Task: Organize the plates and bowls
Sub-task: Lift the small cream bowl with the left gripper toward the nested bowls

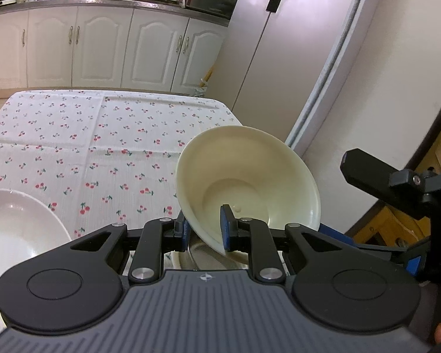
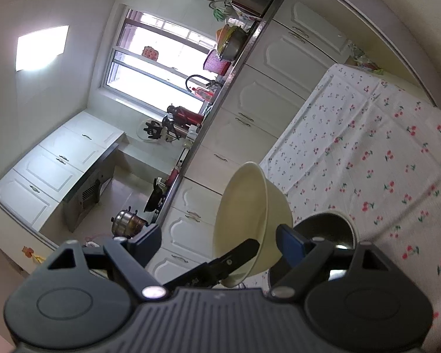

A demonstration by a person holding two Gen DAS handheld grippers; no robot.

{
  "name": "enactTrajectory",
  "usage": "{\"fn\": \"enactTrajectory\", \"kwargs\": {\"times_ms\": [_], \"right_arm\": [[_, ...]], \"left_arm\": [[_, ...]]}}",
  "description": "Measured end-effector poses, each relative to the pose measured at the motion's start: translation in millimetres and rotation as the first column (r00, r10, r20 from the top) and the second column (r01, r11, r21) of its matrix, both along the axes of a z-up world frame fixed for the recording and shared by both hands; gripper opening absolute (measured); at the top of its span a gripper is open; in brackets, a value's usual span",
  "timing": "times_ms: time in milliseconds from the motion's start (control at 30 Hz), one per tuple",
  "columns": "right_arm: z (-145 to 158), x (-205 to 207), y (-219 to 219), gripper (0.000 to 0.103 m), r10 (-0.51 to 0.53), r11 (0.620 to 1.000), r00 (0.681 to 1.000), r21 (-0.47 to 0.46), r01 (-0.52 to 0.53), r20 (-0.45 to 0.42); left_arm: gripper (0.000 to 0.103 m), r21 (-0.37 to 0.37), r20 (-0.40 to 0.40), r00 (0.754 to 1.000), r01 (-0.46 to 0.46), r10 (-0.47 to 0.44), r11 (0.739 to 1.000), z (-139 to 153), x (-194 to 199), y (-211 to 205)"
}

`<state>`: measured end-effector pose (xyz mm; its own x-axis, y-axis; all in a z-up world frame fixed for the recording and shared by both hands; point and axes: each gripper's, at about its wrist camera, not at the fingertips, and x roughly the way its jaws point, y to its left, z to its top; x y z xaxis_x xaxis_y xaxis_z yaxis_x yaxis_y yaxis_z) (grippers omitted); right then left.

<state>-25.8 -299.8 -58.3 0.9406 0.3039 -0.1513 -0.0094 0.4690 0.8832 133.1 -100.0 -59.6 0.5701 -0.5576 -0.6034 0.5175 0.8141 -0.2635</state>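
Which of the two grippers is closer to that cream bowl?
Left. The left gripper is clamped on the rim of the cream bowl, holding it tilted. The right gripper sits open beside it, not gripping.

White plate [image 1: 17, 229] cut off left.

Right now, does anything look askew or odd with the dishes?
Yes: the cream plastic bowl is tipped steeply on its side in the air, pinched at its rim by the left claw, above a metal bowl on the cherry-print tablecloth. No spill or damage shows.
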Motion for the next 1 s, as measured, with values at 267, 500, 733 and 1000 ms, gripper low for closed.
{"fn": "enactTrajectory", "kwargs": {"times_ms": [267,500,733,1000], "right_arm": [[-1.1,-12.5,10.4,0.086,-0.01,1.0,1.0,-0.005,0.01,-0.024],[1.6,-14.3,16.9,0.091,-0.006,1.0,1.0,-0.001,0.006,-0.029],[4.9,-12.6,19.2,0.091,-0.015,1.0,1.0,-0.005,0.015,-0.027],[2.7,-10.5,18.0,0.091,-0.027,1.0,0.999,-0.004,0.027,-0.045]], "left_arm": [[0.021,-0.001,-0.016,1.0,0.006,-0.006,1.0,-1.4,-7.9,3.7],[0.021,-0.016,-0.036,0.999,0.006,-0.007,1.0,-1.1,-6.3,8.8],[0.021,-0.027,-0.053,0.998,0.018,-0.019,0.999,-1.9,-0.6,9.7],[0.021,-0.031,-0.088,0.996,0.028,-0.031,0.999,-7.0,7.1,7.3]]}}
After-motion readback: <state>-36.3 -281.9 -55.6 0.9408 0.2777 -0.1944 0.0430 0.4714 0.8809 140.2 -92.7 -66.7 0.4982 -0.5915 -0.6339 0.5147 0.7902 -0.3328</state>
